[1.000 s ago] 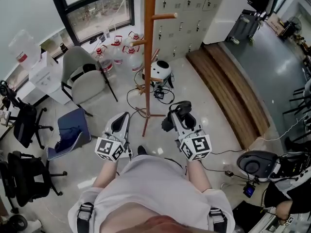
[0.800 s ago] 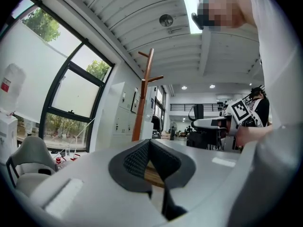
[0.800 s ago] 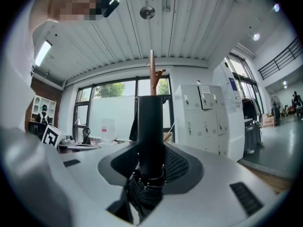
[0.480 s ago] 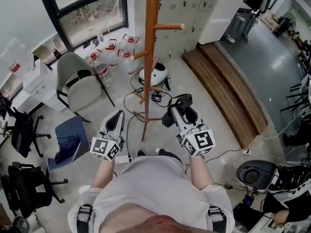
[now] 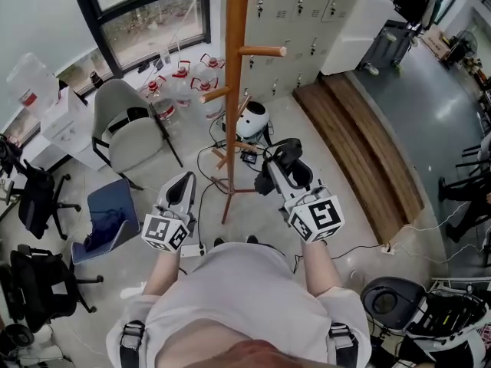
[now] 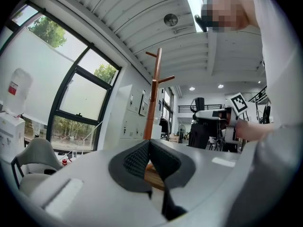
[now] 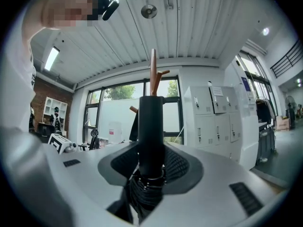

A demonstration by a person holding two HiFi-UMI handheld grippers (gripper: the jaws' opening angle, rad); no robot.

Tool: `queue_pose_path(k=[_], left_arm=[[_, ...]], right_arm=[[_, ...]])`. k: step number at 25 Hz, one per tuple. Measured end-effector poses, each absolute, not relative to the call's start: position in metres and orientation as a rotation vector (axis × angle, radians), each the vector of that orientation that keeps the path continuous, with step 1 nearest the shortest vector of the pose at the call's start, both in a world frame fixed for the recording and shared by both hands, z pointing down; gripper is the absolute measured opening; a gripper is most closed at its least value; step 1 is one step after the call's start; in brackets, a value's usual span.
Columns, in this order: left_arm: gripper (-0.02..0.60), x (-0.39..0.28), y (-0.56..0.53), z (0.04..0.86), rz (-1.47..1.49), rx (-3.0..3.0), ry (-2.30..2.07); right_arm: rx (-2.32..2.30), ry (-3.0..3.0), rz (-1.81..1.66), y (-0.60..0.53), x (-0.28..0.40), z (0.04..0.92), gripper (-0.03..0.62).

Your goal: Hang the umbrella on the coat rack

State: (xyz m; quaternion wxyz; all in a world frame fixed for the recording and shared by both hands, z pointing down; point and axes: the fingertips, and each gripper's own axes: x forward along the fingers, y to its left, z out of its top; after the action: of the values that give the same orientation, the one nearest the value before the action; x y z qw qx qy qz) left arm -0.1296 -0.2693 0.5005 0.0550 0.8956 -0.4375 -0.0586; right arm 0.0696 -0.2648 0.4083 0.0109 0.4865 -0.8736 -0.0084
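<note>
Right gripper (image 5: pixel 285 176) clamped on the folded umbrella (image 7: pixel 151 122), handle pointing ahead toward the rack (image 5: pixel 235 67) just beyond. Left gripper (image 5: pixel 182 192) closed on nothing, level alongside. Raise the umbrella to the free peg (image 5: pixel 261 50) on the right of the post. Approach from the peg's open tip, not across the post. No strap or loop visible in any view; locate one before committing. Slip it fully over the tip. Release only after seating the weight on the peg. Hold the left gripper clear of the post to avoid rocking the rack.

Bright daylight from the window (image 5: pixel 149 18); sharp focus, fisheye distortion at edges.
</note>
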Motion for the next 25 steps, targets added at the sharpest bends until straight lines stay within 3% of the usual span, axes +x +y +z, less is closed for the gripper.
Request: queue_pose_path(k=[16,25], left_arm=[[0.009,-0.111,-0.262,0.498,-0.189,2.698,-1.366],[0.009,-0.126,-0.262,0.494,-0.201,2.68,-1.437]], right_arm=[[1.229,-2.983,-0.192,-0.295,0.066,0.269,0.155],[1.168,-3.03,-0.267,-0.321,0.061,0.234,0.155]])
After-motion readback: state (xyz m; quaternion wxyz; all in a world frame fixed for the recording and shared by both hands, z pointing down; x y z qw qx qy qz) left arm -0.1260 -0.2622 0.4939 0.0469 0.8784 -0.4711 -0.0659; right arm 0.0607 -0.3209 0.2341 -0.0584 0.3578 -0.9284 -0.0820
